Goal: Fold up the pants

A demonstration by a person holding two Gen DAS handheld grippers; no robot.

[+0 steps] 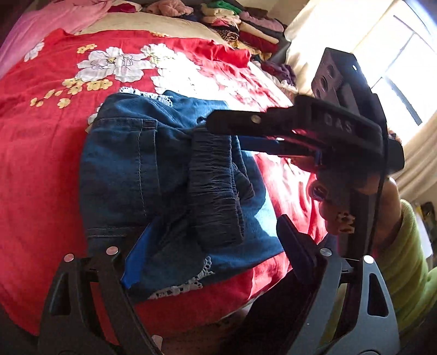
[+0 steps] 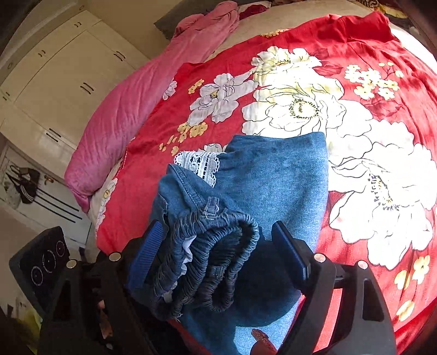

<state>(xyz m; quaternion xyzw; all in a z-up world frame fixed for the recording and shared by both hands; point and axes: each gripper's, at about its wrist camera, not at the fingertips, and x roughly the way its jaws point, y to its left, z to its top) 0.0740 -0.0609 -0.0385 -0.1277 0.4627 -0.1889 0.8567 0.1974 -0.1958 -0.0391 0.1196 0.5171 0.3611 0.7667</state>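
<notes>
Blue denim pants (image 1: 123, 163) with white lace hems lie folded into a compact bundle on a red floral bedspread (image 1: 41, 177). Their gathered elastic waistband (image 1: 213, 185) sits on top of the fold. My left gripper (image 1: 215, 248) is open over the near edge of the bundle, one finger on each side. My right gripper (image 1: 224, 133) reaches in from the right, just over the waistband. In the right wrist view the pants (image 2: 273, 177) fill the centre. There the waistband (image 2: 213, 259) lies between the jaws of my right gripper (image 2: 218, 245), which stand open with the right pad clear of the cloth.
A pink blanket (image 2: 123, 109) runs along the bed's far side by a cream wardrobe (image 2: 62, 76). A pile of folded clothes (image 1: 245, 24) lies at the head of the bed, beside a bright window (image 1: 404, 54). A green sleeve (image 1: 407, 262) is at the right.
</notes>
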